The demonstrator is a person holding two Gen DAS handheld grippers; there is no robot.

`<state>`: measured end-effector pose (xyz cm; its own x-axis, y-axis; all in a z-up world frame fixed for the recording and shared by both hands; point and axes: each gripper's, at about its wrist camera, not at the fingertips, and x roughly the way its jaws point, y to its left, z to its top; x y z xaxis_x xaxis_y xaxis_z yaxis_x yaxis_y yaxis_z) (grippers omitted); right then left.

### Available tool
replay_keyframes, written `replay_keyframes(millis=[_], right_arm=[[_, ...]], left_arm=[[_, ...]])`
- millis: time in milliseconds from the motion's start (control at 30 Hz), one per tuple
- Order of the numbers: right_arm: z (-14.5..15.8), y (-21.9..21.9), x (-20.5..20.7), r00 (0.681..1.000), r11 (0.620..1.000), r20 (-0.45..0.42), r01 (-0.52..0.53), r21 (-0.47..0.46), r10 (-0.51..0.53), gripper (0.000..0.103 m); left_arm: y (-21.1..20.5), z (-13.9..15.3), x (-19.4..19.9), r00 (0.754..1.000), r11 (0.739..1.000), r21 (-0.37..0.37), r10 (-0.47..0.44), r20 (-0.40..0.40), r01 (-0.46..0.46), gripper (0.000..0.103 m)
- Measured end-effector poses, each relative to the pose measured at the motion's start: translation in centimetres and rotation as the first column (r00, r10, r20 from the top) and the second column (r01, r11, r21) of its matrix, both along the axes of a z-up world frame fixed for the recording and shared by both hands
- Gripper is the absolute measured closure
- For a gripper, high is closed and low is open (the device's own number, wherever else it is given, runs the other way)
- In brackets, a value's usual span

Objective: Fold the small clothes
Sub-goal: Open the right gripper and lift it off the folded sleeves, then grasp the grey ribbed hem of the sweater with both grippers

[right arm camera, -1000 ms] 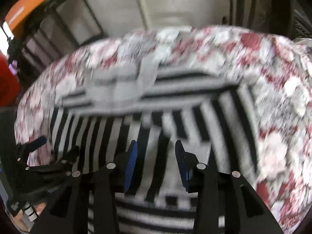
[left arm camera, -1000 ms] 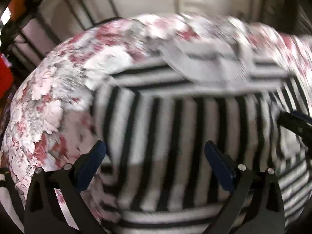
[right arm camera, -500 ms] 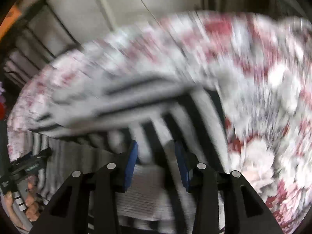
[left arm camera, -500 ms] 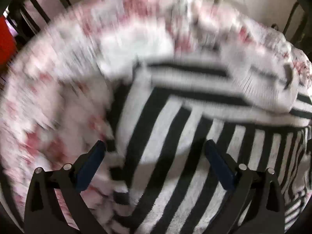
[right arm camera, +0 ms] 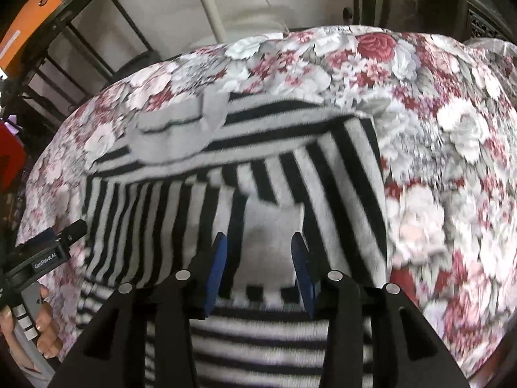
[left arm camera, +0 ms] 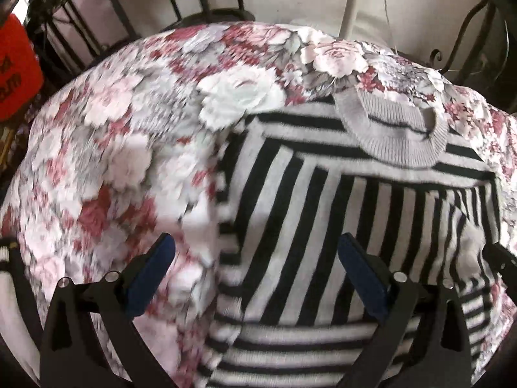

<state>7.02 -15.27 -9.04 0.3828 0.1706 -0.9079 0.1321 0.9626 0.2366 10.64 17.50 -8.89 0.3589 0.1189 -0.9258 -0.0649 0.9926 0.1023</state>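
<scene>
While the striped sweater [left arm camera: 355, 213] lies mid-frame on the floral cloth [left arm camera: 113, 135], we see our left gripper [left arm camera: 255, 271] spread wide; only the right view shows our right gripper [right arm camera: 260, 268] half-parted over a fold, gripping nothing. Sharper than before, collar [left arm camera: 397, 135] swung upper right. Black rack [right arm camera: 74, 32] upper left.

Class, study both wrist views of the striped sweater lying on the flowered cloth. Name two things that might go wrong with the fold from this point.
1. The left gripper is wide open over the sweater edge and the flowered cloth; closing there may pinch the cloth too.
2. The sleeves are folded across the sweater's front, so lifting the lower part with the narrower right gripper might drag them loose or leave the collar off-centre.
</scene>
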Motion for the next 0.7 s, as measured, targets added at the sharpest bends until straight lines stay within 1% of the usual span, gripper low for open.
replay_keyframes(millis=[67, 100, 167, 300, 333, 500, 600, 700], right_arm=[[0.6, 0.2, -1.8, 1.000, 1.000, -0.012, 0.000, 0.001, 0.000, 0.061], [0.7, 0.4, -2.8, 1.000, 1.000, -0.015, 0.000, 0.000, 0.000, 0.061], [1.5, 0.4, -4.6, 1.000, 1.000, -0.016, -0.005, -0.001, 0.005, 0.061], [3.0, 0.1, -8.3, 1.000, 1.000, -0.004, -0.022, -0.012, 0.022, 0.060], [3.2, 0.1, -9.2, 1.000, 1.000, -0.004, -0.027, -0.014, 0.026, 0.060], [3.5, -0.2, -12.7, 1.000, 1.000, -0.011, -0.026, -0.011, 0.026, 0.059], [3.8, -0.7, -14.8, 1.000, 1.000, -0.003, -0.015, -0.013, 0.015, 0.059], [3.9, -1.7, -16.7, 1.000, 1.000, -0.004, 0.007, -0.005, -0.007, 0.059]], left_arm=[[-0.3, 1.1, -2.7, 1.000, 1.000, -0.022, 0.015, -0.019, -0.016, 0.005], [0.2, 1.3, -3.9, 0.999, 0.999, -0.030, 0.026, -0.032, -0.027, 0.005], [-0.2, 2.3, -6.0, 0.999, 0.999, -0.032, 0.026, -0.032, -0.027, 0.005], [-0.3, 3.7, -10.2, 1.000, 1.000, 0.014, -0.014, -0.022, 0.014, 0.005], [-0.3, 3.6, -11.6, 0.999, 0.999, 0.022, -0.029, -0.032, 0.030, 0.005], [-0.4, 2.8, -15.2, 0.995, 0.996, 0.050, -0.068, -0.071, 0.072, 0.005], [-0.1, 2.8, -17.3, 0.994, 0.995, 0.055, -0.073, -0.076, 0.078, 0.005], [0.6, 2.7, -18.8, 0.995, 0.997, 0.048, -0.056, -0.087, 0.060, 0.005]])
